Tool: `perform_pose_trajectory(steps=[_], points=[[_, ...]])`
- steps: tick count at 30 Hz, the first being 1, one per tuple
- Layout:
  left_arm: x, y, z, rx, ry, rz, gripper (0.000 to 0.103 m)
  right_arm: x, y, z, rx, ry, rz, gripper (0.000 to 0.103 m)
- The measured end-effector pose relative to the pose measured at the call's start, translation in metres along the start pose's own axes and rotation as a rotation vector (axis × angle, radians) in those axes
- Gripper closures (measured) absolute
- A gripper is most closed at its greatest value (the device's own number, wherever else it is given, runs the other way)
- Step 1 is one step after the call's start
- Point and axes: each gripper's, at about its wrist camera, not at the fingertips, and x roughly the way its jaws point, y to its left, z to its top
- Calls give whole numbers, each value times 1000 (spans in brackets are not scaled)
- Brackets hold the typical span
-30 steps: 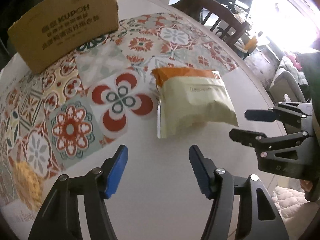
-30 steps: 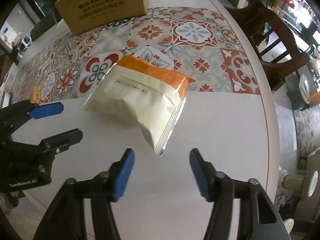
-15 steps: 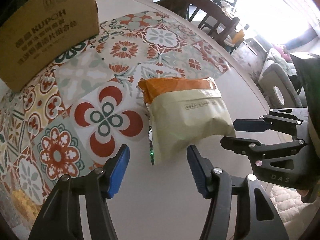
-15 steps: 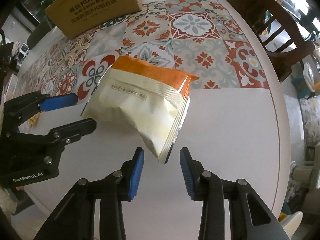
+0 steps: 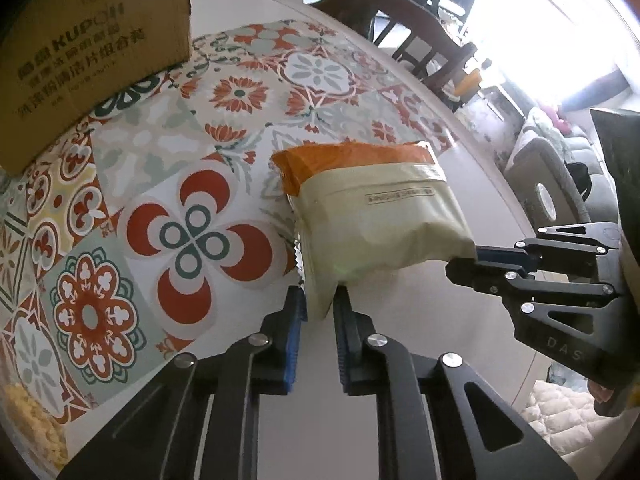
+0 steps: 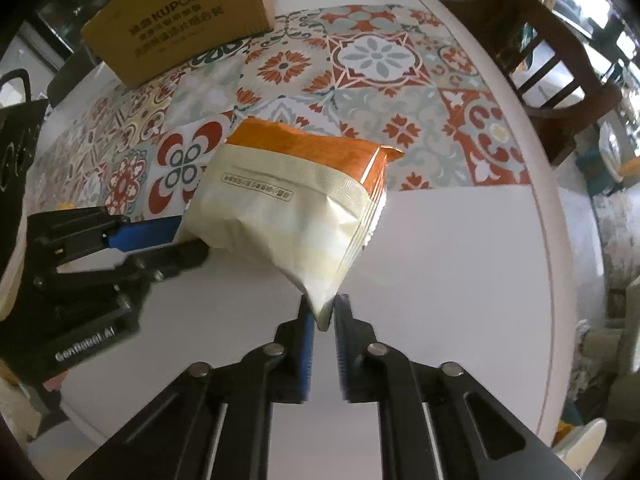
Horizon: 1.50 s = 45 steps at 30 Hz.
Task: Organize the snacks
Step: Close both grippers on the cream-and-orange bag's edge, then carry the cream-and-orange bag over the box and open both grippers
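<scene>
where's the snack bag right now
The snack bag sits mid-view at the patterned mat's near edge, pinched by left gripper and right gripper.

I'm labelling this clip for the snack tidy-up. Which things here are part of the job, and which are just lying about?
In the job:
- snack bag, gripped at two near corners
- left gripper
- right gripper
- cardboard box, probably where it goes

Lying about:
- patterned mat
- wooden chair
- table

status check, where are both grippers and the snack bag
Left gripper shut on snack bag, near corner. Right gripper shut on the other near corner. Cardboard box stands beyond, path between unobstructed.
</scene>
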Motion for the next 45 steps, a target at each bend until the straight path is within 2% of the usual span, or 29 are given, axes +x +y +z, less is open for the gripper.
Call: perform_pose_trajectory(steps=[5, 7, 17, 24, 35, 45], points=[[-14, -2, 0, -25, -50, 3, 92, -11, 1, 2, -11, -41, 5, 94], [-22, -3, 0, -41, -78, 6, 98, -16, 2, 4, -12, -58, 4, 94], [-70, -1, 2, -97, -204, 44, 99, -43, 17, 13, -63, -153, 22, 94], [-113, 12, 13, -130, -306, 91, 99, -75, 39, 37, -118, -265, 42, 94], [-192, 51, 72, -118, -503, 248, 99, -127, 82, 117, -209, -480, 99, 94], [-222, 97, 128, -129, -556, 333, 98, -147, 115, 210, -262, -560, 151, 94]])
